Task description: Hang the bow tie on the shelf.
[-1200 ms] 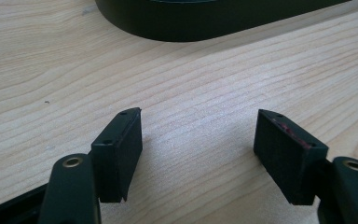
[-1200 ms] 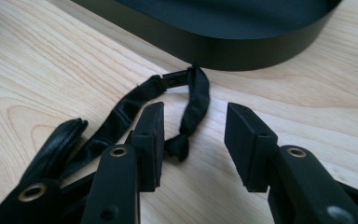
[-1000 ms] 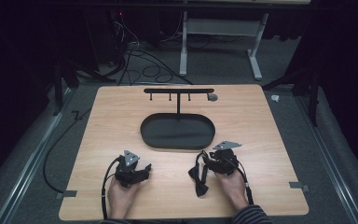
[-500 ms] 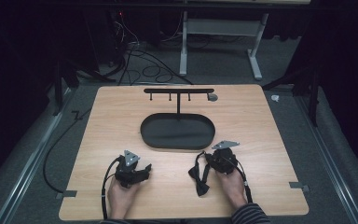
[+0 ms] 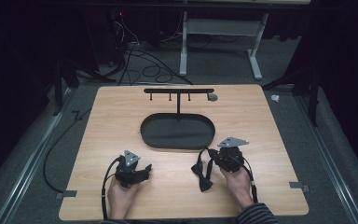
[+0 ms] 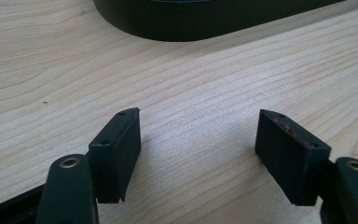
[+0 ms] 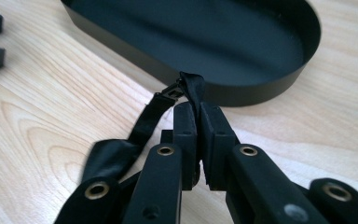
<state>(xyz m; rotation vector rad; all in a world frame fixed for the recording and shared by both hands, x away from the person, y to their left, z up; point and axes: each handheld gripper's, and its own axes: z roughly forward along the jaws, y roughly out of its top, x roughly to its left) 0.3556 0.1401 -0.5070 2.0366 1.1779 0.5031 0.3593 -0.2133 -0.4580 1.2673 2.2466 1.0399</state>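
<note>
R jaws: my right gripper [image 7: 198,122] is clamped tight on the black satin bow tie's strap [image 7: 192,88], pinched just behind its small clasp.
L jaws: my left gripper [image 6: 198,149] is spread wide, nothing btwn the pads, low over bare wood.
Bow tie: bow part [image 5: 204,176] lies on the pale wooden surface [image 5: 270,135], strap running up to R jaws, just short of the black oval metal tray [image 5: 177,131].
Beyond: black T-shaped hook stand [image 5: 178,91] rises from the tray's far side.
Risk: I reckon the thin, slick strap could slip out of the jaws, or the dangling bow could snag the tray rim on a lift.
</note>
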